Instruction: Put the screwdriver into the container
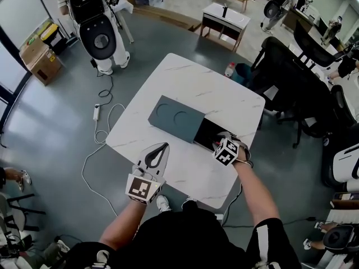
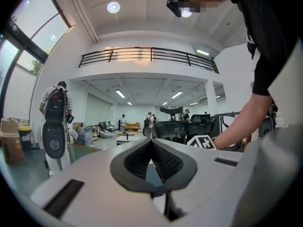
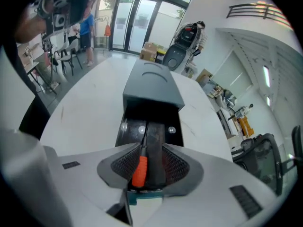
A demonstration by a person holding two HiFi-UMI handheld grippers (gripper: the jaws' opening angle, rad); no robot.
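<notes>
Right gripper view: screwdriver (image 3: 140, 167) (orange grip, dark shaft) lies btw the right tongs (image 3: 150, 151), tip end pointing into the container's open bay (image 3: 156, 115).
Right tongs: spread wide. Pads (image 3: 177, 167) flank the handle, orange grip close to the pad at view's left. No squeeze visible, so I judge it not gripped.
Container (image 1: 175, 116): dark grey box across mid-table (image 1: 224, 91). Closed part twd the far-left edge, open black bay twd the right edge.
Left tongs (image 1: 159, 150): closed, nothing in them, resting by the table's near edge, apart from the container.
Done: screwdriver is at the bay and looks to be lying in it, handle end at the bay's near lip. Can't tell if it's fully seated.
Left to do: prob. just draw the right tongs clear w/o dragging the tool back out, then check it sits fully inside.
</notes>
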